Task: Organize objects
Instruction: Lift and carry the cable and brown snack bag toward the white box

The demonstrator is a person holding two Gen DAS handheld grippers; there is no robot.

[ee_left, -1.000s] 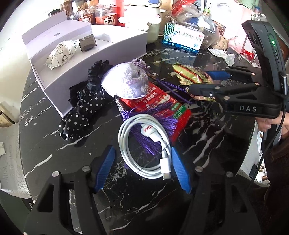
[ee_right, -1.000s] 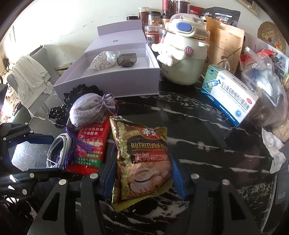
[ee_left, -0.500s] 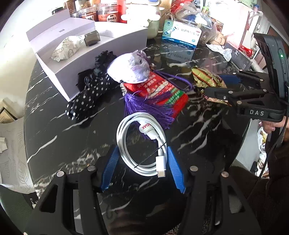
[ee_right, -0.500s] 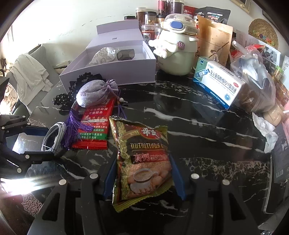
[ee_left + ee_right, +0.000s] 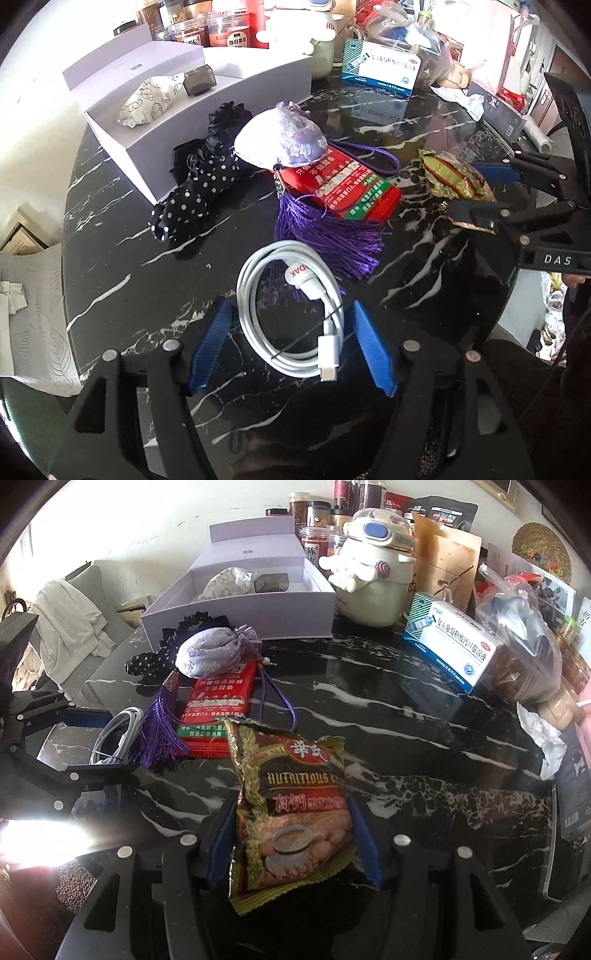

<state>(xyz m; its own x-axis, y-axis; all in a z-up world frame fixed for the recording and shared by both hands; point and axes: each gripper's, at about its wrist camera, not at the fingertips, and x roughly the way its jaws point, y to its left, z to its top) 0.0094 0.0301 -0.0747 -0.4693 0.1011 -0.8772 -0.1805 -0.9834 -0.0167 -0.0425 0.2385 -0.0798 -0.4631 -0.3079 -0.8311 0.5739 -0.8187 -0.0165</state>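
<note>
A coiled white cable [image 5: 245, 299] lies on the black marble table [image 5: 122, 266] between the blue pads of my left gripper [image 5: 290, 304]. Its jaws are opening, with a gap on each side of the coil. A brown and green snack packet [image 5: 291, 801] lies flat between the pads of my right gripper [image 5: 288, 808], whose jaws are also opening and stand just off its edges. Beyond are a lavender sachet [image 5: 280, 140] with a purple tassel [image 5: 332, 232], a red packet [image 5: 347, 181] and a polka-dot cloth [image 5: 195, 181]. The open white box [image 5: 221, 99] behind holds a floral pouch [image 5: 147, 99].
A blue and white medicine box [image 5: 454, 646], a cream character bottle [image 5: 369, 583], jars and a plastic bag [image 5: 517, 627] crowd the table's back and right. Crumpled tissue [image 5: 546, 738] lies at the right edge. The table's round edge runs close below both grippers.
Both grippers have drawn back toward the near table edge, the cable and snack packet coming with them, away from the red packet. The left jaws now stand wider around the cable.
</note>
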